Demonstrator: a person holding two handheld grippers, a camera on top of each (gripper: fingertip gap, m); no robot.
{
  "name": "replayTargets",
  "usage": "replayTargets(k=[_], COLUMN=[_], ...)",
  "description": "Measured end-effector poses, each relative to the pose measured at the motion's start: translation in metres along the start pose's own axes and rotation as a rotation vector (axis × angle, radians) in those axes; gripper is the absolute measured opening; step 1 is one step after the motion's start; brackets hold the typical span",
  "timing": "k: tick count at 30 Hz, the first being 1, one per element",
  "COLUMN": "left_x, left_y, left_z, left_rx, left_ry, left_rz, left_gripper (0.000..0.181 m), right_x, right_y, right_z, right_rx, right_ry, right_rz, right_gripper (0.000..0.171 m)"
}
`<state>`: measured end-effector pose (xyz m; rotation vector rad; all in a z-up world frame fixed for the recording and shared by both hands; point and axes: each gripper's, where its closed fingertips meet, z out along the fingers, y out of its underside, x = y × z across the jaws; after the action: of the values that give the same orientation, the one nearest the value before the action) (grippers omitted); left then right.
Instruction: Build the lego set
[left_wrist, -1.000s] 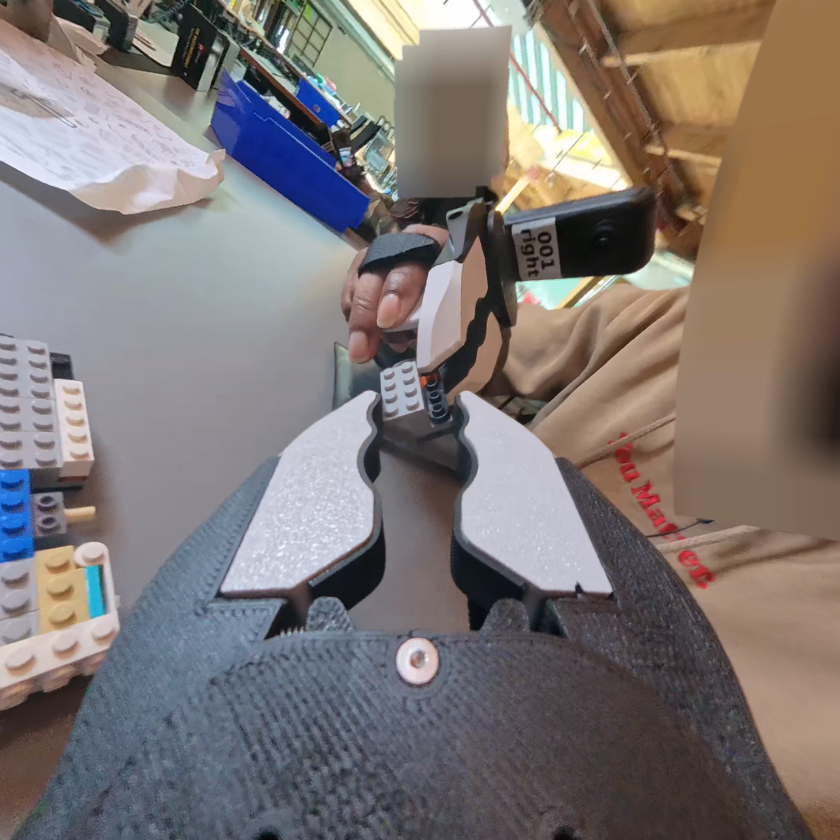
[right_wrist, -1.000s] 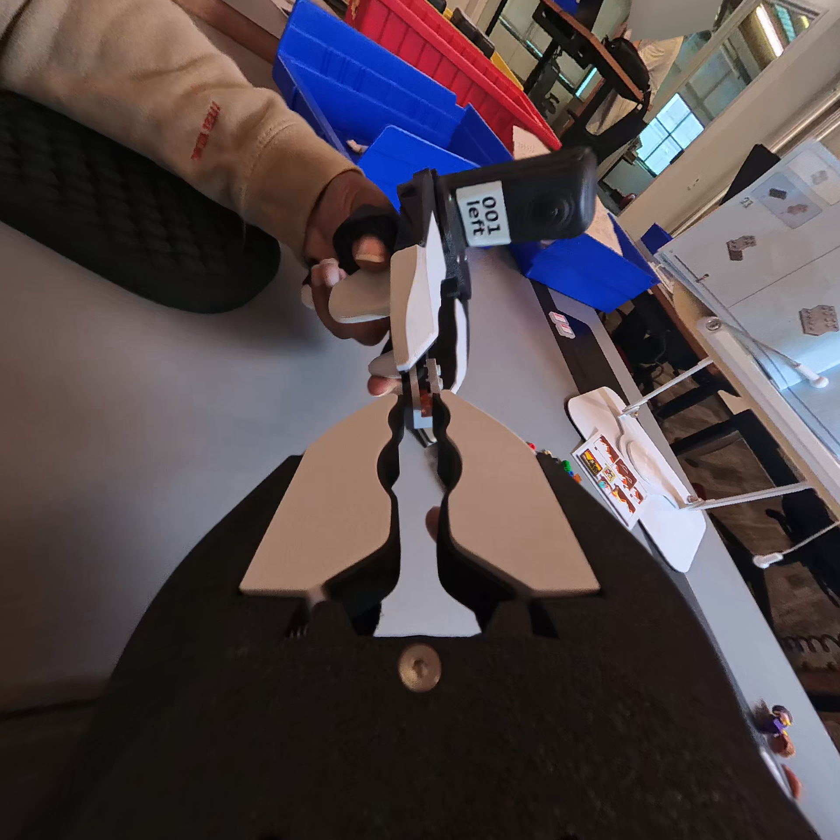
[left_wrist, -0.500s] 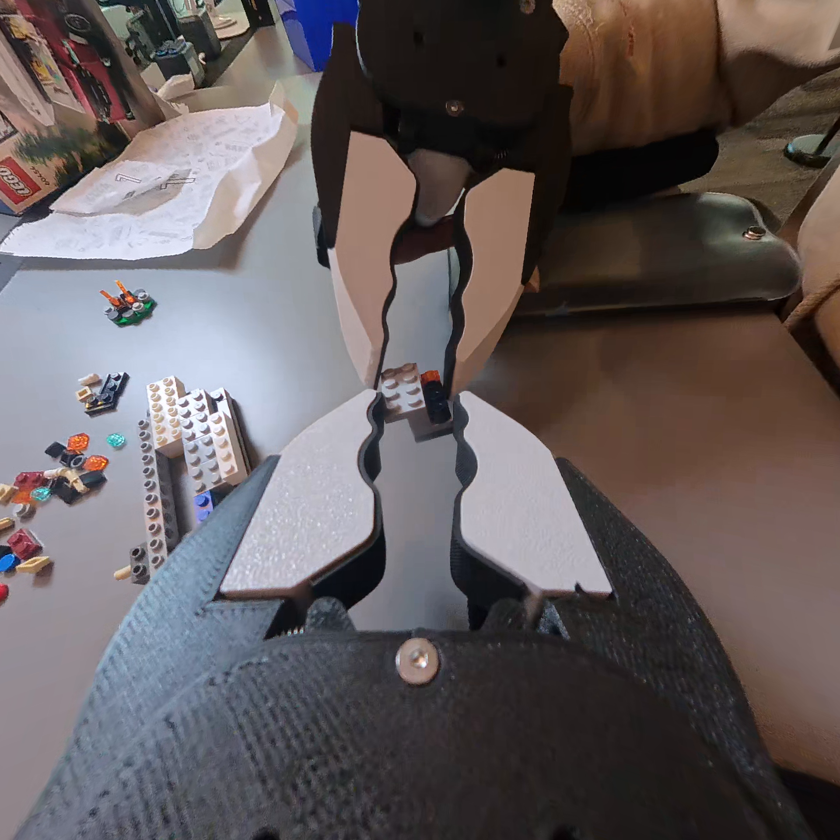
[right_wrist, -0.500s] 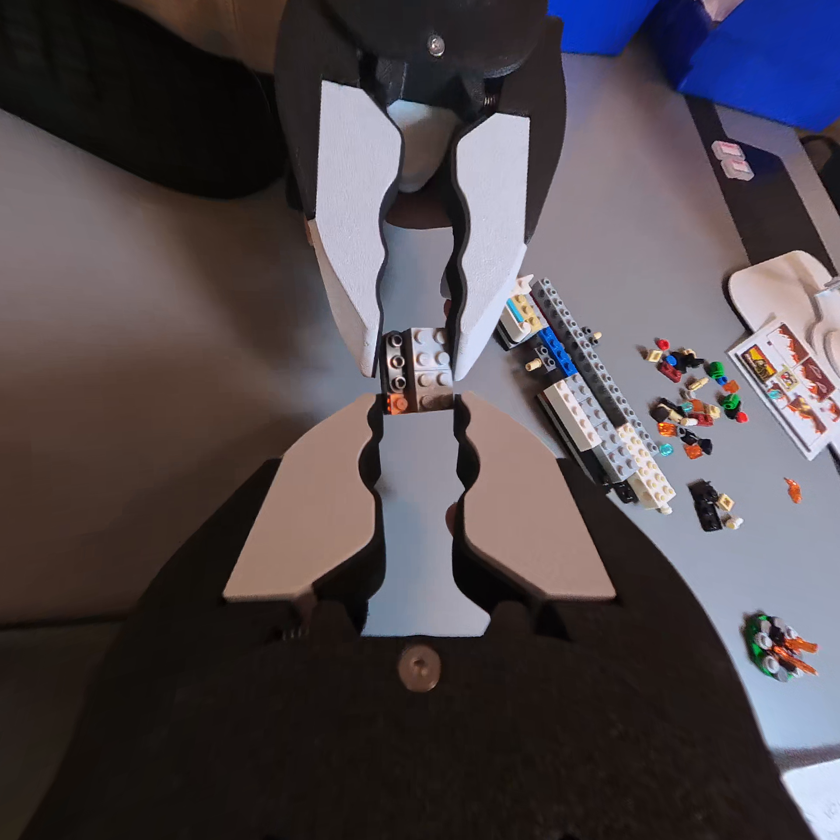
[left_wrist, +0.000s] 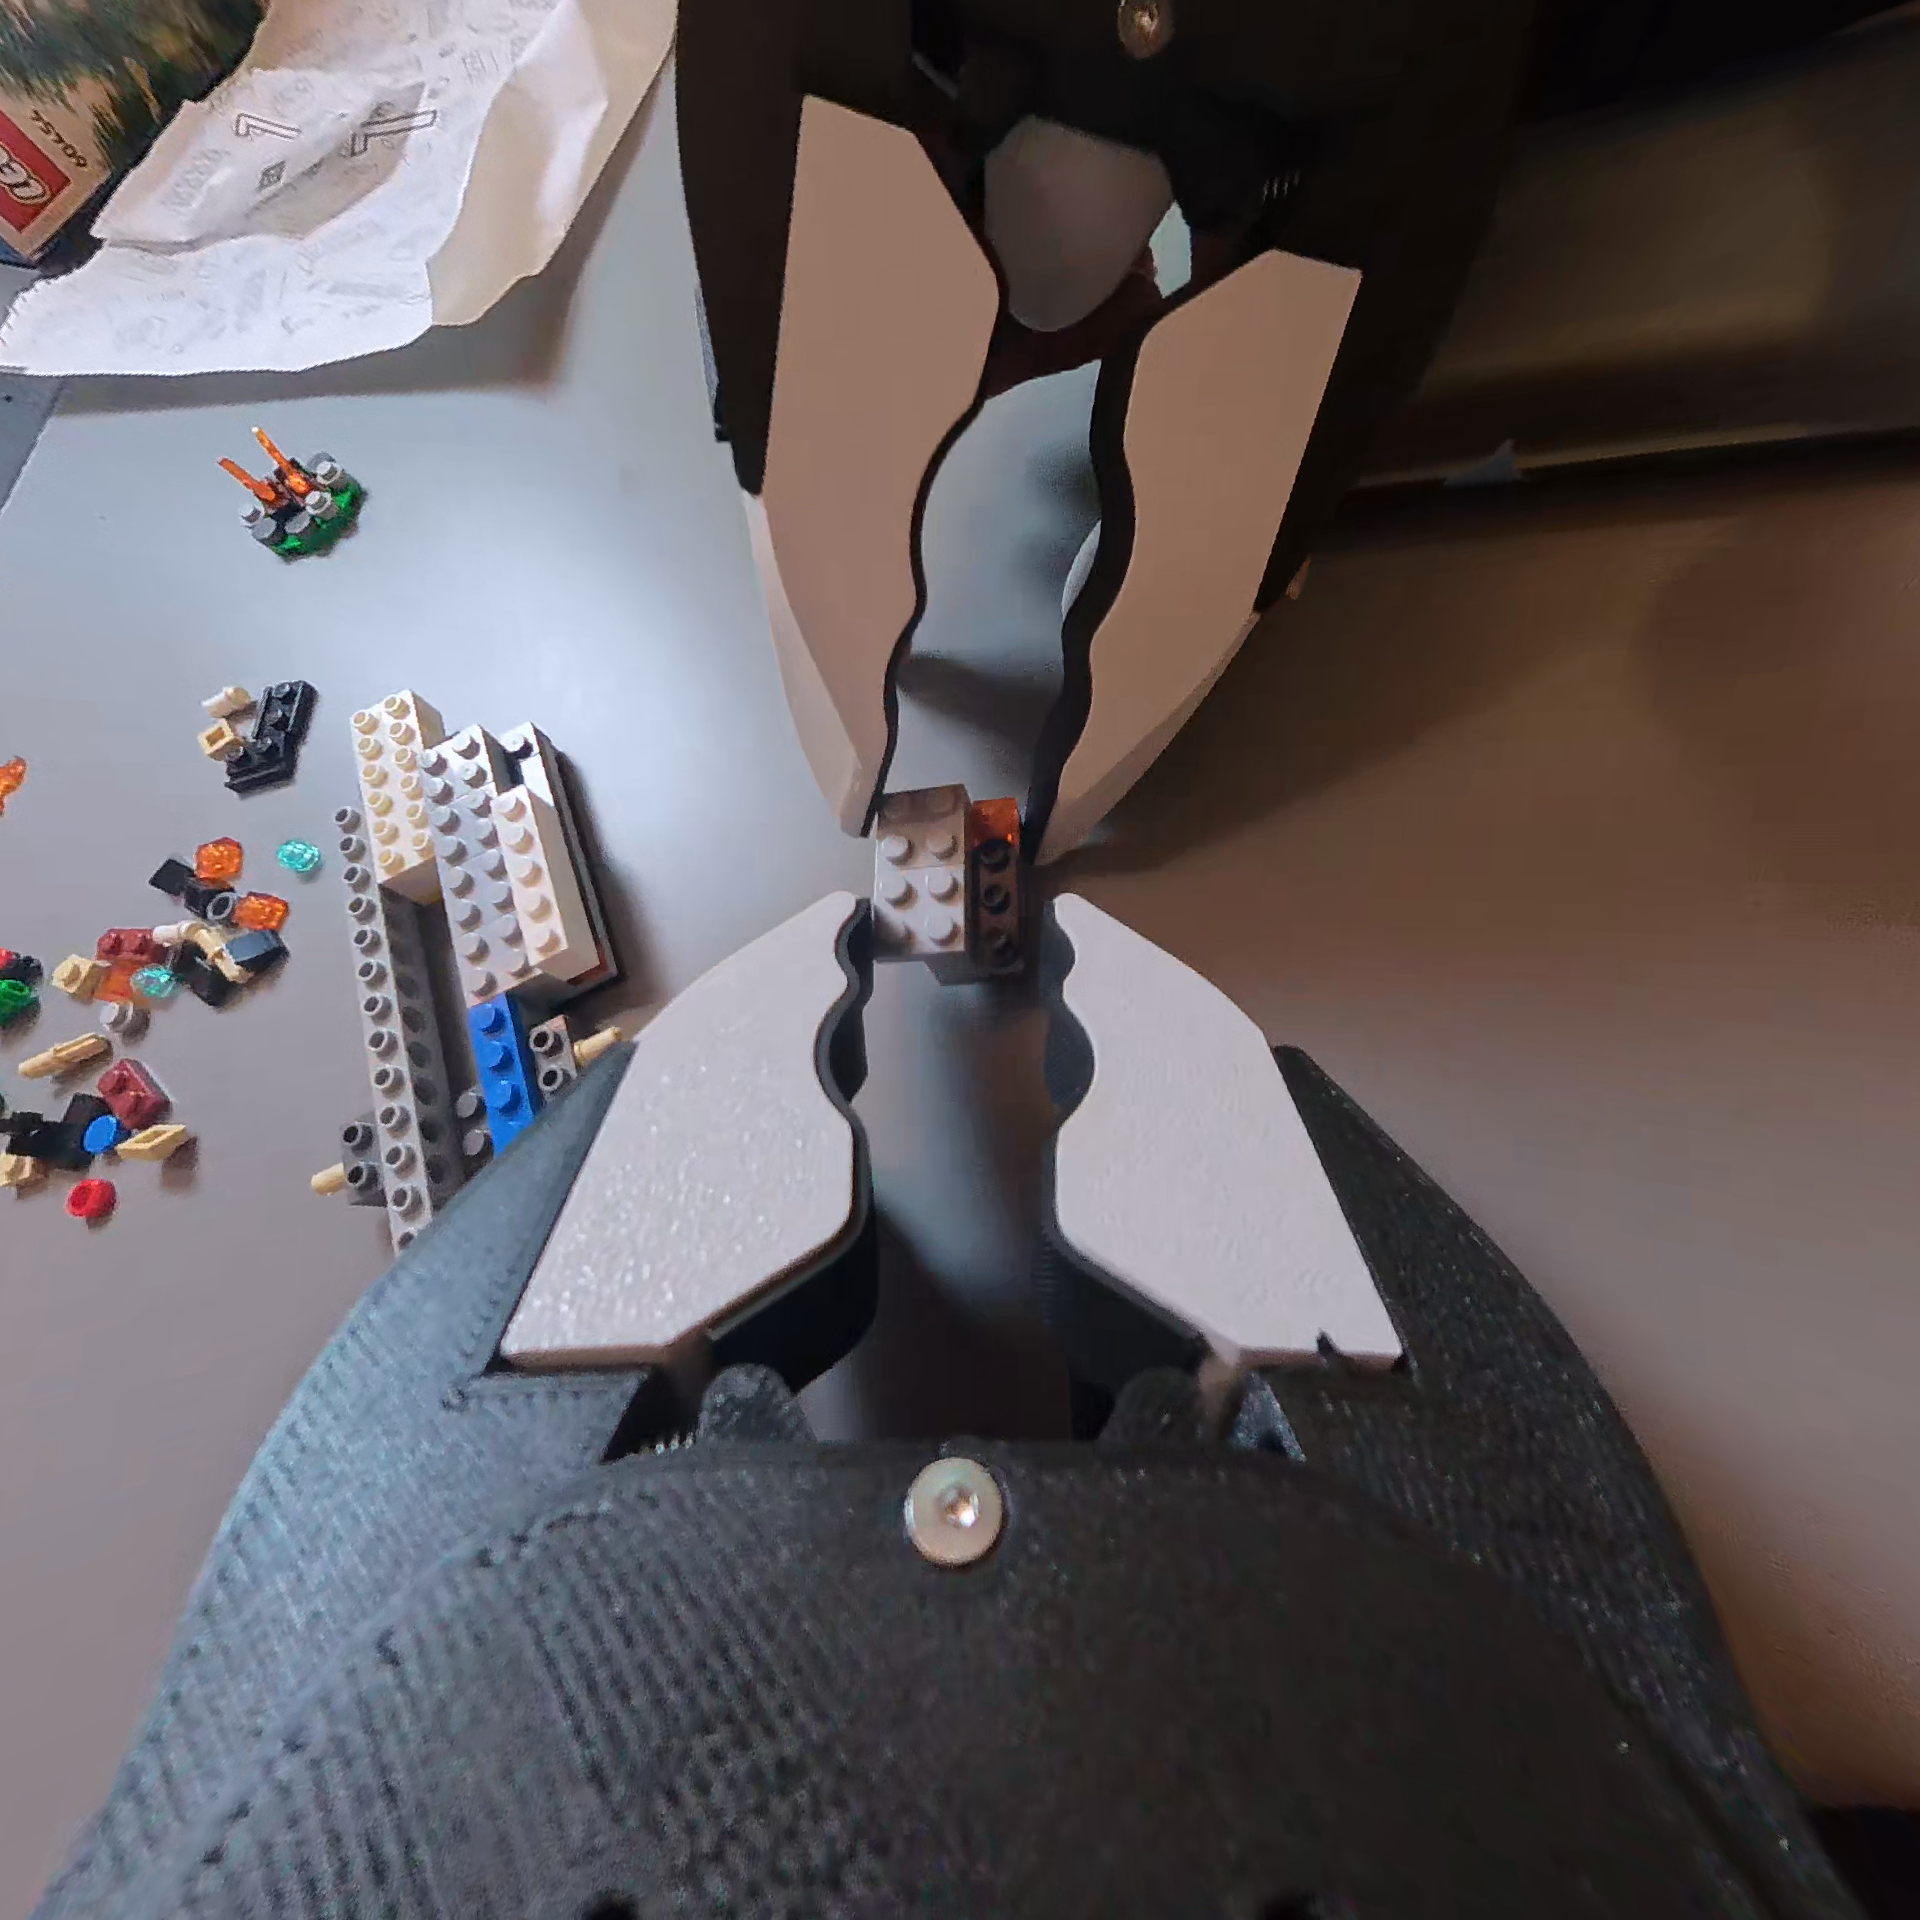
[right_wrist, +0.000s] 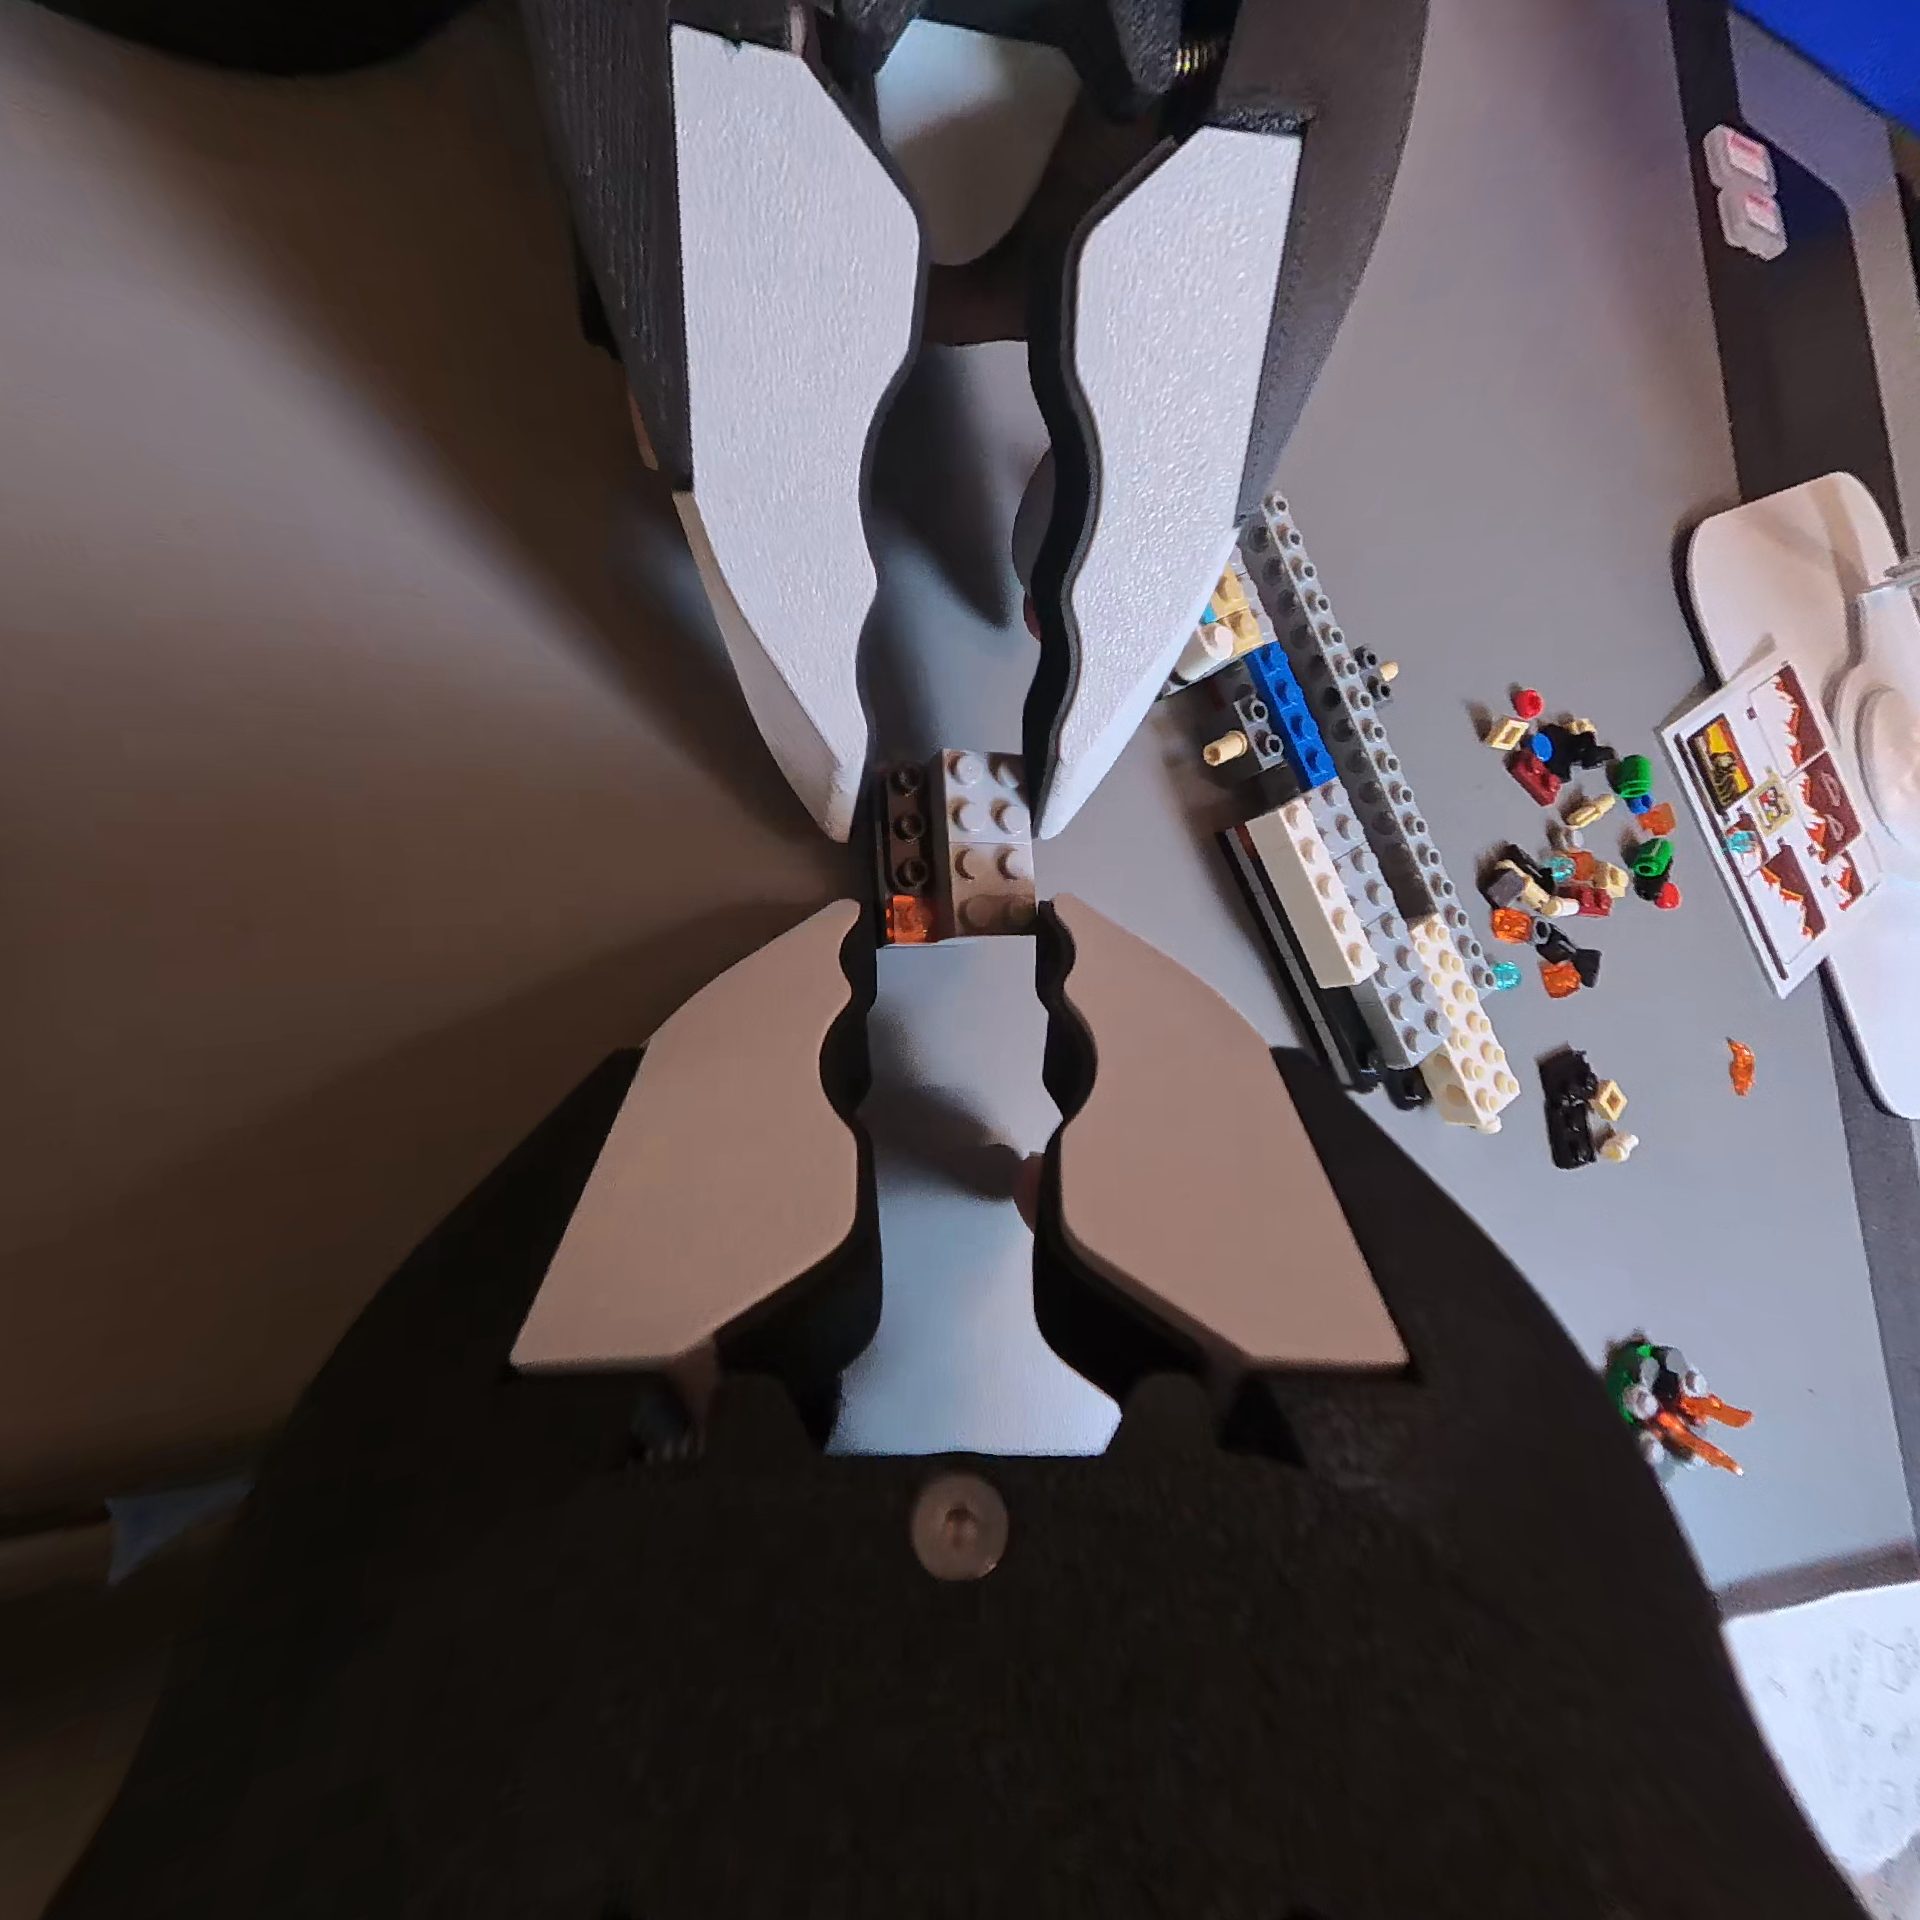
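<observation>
Left tongs (left_wrist: 951, 920) and right tongs (right_wrist: 956, 914), tip to tip, both grip one small grey-and-black brick cluster (left_wrist: 948, 885) above the grey surface (left_wrist: 623, 644).

printed box (left_wrist: 52, 156): logo and number, upper left corner | crumpled paper sheet (left_wrist: 343, 197): faint print | sticker sheet (right_wrist: 1766, 821): flame graphics | wording withheld.

A smooth grey table (left_wrist: 582, 582) fills the scene, brightly lit in places and shadowed elsewhere.
</observation>
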<state>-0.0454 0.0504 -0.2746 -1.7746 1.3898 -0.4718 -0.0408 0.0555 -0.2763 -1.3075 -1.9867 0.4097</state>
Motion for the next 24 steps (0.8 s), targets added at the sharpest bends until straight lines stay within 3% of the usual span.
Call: replayTargets(k=[12,17,24], left_x=[-0.002,-0.012,-0.056], left_y=[0.002,-0.015,-0.029], left_z=[-0.002,-0.014,-0.044], left_rx=[-0.027,0.092,0.274], left_ry=[-0.012,-0.017,-0.212], left_rz=[-0.02,-0.128,-0.248], left_gripper=[0.031,0.035,0.034], right_x=[0.002,0.007,0.039], right_y=[0.002,-0.002,-0.01], right_z=[-0.002,-0.009,-0.026], right_rx=[0.035,0.116,0.276], right_ry=[0.0,-0.012,0.091], right_rz=[0.05,0.142,0.294], right_gripper=[0.033,0.035,0.035])
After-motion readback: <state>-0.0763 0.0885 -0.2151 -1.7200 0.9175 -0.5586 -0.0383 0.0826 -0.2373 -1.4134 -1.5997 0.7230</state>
